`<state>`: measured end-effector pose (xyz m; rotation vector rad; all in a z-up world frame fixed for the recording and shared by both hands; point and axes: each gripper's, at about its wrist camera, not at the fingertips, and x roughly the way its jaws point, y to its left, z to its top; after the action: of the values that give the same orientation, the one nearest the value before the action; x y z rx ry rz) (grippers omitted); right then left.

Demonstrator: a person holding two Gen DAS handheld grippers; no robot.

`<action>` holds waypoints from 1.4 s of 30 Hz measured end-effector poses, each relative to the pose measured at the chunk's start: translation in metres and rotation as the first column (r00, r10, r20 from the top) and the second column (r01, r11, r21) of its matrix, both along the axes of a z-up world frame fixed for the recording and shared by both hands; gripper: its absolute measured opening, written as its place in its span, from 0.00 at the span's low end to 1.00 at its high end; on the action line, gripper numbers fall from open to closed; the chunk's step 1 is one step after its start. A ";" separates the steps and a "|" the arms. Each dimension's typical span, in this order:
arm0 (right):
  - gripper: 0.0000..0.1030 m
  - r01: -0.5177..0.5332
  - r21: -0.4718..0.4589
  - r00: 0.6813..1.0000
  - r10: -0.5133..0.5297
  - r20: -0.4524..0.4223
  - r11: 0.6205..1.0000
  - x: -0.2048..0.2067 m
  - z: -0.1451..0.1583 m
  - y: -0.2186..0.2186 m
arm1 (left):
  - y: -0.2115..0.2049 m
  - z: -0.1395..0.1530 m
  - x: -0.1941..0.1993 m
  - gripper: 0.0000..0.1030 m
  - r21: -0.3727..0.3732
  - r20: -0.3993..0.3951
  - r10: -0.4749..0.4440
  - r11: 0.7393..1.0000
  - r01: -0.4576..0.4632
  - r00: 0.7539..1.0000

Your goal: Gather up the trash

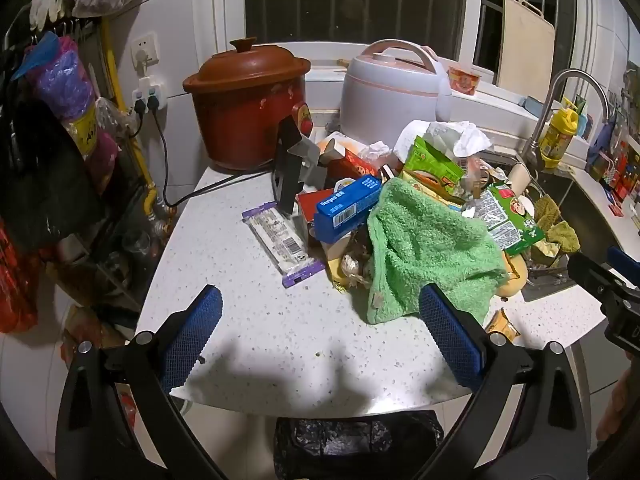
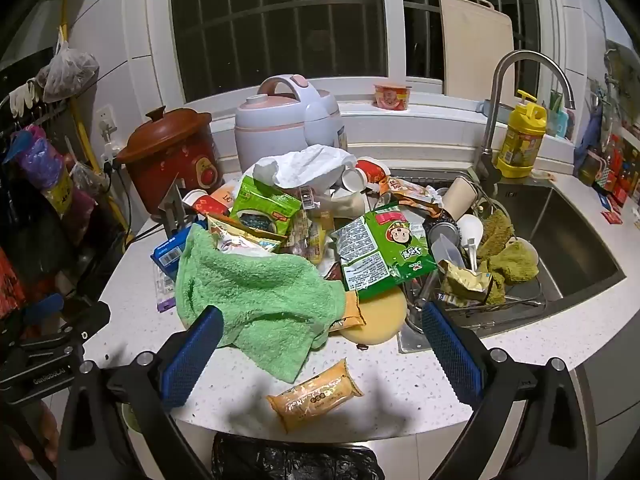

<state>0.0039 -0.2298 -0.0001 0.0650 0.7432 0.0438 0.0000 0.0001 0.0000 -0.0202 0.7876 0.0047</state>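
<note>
A heap of trash covers the white counter (image 1: 256, 344): a purple-edged wrapper (image 1: 280, 240), a blue box (image 1: 346, 208), green snack bags (image 2: 380, 252), paper cups and a crumpled white bag (image 2: 308, 166). A green towel (image 2: 256, 300) lies over the heap. An orange snack packet (image 2: 314, 394) lies alone near the front edge. My left gripper (image 1: 320, 340) is open and empty above the bare counter, short of the purple wrapper. My right gripper (image 2: 322, 354) is open and empty, its fingers either side of the towel's edge and the orange packet. A black-lined bin (image 2: 296, 460) stands below the counter edge.
A red clay cooker (image 1: 248, 104) and a pink rice cooker (image 1: 394, 88) stand at the back. The sink (image 2: 560, 232) with faucet (image 2: 516, 76), a dish rack and rags is on the right. A yellow bottle (image 2: 520, 136) stands behind it. Bags hang on the left wall.
</note>
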 end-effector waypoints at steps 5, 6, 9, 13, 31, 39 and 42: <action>0.95 0.002 0.002 1.000 -0.002 0.004 1.000 -0.001 -0.001 -0.001 | 0.000 0.000 0.000 0.93 0.003 -0.001 0.002 1.000 -0.002 1.000; 0.95 0.001 0.001 1.000 -0.001 0.005 1.000 -0.002 -0.001 0.000 | 0.000 0.000 -0.001 0.93 0.002 -0.002 0.001 1.000 -0.001 1.000; 0.95 -0.003 0.002 1.000 0.003 0.006 1.000 -0.002 0.000 0.002 | 0.000 0.000 -0.001 0.93 0.002 -0.002 0.000 1.000 0.000 1.000; 0.95 -0.007 0.013 1.000 0.007 -0.003 1.000 -0.003 -0.002 0.001 | 0.000 0.000 0.000 0.93 0.001 -0.004 -0.002 1.000 0.002 1.000; 0.95 -0.010 0.013 1.000 0.010 0.001 1.000 -0.007 0.002 0.003 | 0.000 0.000 -0.001 0.93 0.004 -0.003 -0.004 1.000 0.004 1.000; 0.95 -0.012 0.016 1.000 0.012 -0.001 1.000 -0.006 0.003 0.003 | -0.002 -0.001 -0.011 0.93 0.002 -0.006 -0.003 1.000 0.003 1.000; 0.95 -0.013 0.014 1.000 0.013 0.001 1.000 -0.006 0.003 0.003 | -0.002 -0.002 -0.015 0.93 0.003 -0.006 -0.003 1.000 0.003 1.000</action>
<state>-0.0025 -0.2264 0.0026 0.0739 0.7422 0.0614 -0.0154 -0.0022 -0.0017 -0.0165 0.7937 0.0032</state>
